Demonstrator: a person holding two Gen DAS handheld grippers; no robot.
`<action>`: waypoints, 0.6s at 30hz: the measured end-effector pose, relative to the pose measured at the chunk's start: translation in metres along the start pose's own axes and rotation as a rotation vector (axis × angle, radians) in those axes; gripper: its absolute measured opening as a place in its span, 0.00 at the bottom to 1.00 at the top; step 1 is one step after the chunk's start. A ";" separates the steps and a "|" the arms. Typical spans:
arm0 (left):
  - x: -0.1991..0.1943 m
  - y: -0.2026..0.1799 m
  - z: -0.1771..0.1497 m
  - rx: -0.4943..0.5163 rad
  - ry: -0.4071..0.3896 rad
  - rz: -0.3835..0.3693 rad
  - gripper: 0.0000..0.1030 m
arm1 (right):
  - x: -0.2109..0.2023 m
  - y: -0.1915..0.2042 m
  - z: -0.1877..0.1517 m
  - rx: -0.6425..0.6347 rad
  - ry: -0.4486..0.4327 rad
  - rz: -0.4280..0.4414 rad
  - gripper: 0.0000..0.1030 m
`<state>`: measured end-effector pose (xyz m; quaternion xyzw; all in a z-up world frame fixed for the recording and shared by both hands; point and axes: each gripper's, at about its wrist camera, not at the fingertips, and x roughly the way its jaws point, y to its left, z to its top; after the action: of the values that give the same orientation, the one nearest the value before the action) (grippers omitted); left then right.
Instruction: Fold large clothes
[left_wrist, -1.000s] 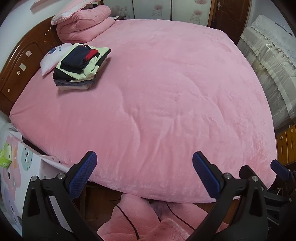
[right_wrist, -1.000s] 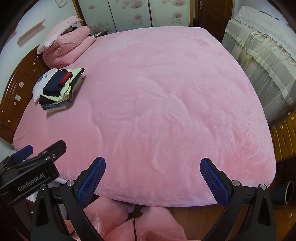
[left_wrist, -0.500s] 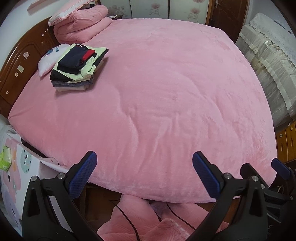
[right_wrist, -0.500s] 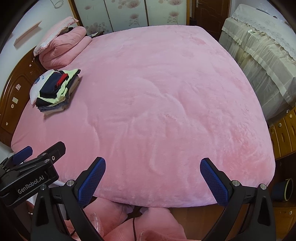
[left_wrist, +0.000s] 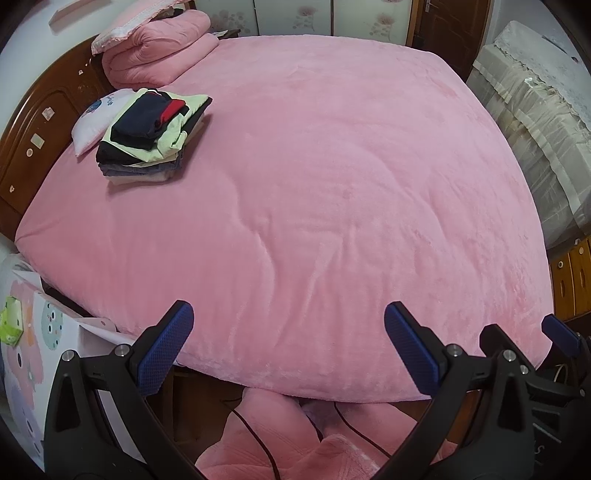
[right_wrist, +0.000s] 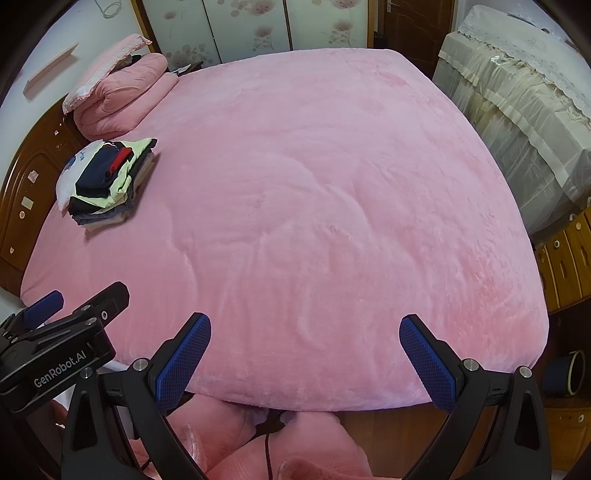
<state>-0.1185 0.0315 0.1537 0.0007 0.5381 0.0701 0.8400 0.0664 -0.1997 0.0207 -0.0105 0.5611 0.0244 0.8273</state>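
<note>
While both tools hung over the near edge of the bed (left_wrist: 332, 177), the left gripper (left_wrist: 288, 347) had its blue-padded fingers (left_wrist: 166, 343) spread wide apart, with nothing between them. The right gripper (right_wrist: 304, 363) was likewise fully spread and held nothing, its pads (right_wrist: 183, 363) framing the pink blanket (right_wrist: 314, 206) that covered the whole mattress. In the right wrist view, the left gripper showed at the lower left, just beside the right one; in the left wrist view, part of the right gripper appeared at the lower right edge.

The stack of folded clothes (left_wrist: 147, 136) lay on the blanket near the far left of the bed, well apart from both grippers. A dark navy garment with a red patch sat on top, over a pale green piece, with darker and grey layers beneath. The stack rested partly against a small white pillow (left_wrist: 94, 120) beside the wooden headboard (left_wrist: 33, 125). Behind it, a rolled pink quilt (left_wrist: 155, 48) sat at the far corner.

To the right of the bed stood furniture under a cream cover (right_wrist: 517, 92). Wardrobe doors with a flower pattern (right_wrist: 251, 26) lined the back wall. Below the grippers, pink fuzzy fabric (left_wrist: 280, 439) and a dark cord (left_wrist: 258, 443) showed at the bed's near side.
</note>
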 end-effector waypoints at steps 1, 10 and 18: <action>0.000 0.000 0.000 -0.001 0.001 0.000 0.99 | 0.000 0.001 -0.001 0.003 0.001 -0.001 1.00; 0.003 0.001 -0.002 -0.006 0.012 -0.005 0.99 | 0.003 0.003 -0.008 0.010 0.008 -0.003 1.00; 0.004 0.000 -0.003 -0.007 0.014 -0.004 0.99 | 0.004 0.001 -0.011 0.014 0.017 -0.004 1.00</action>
<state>-0.1197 0.0314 0.1486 -0.0038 0.5436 0.0701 0.8364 0.0573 -0.1992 0.0132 -0.0061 0.5683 0.0190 0.8226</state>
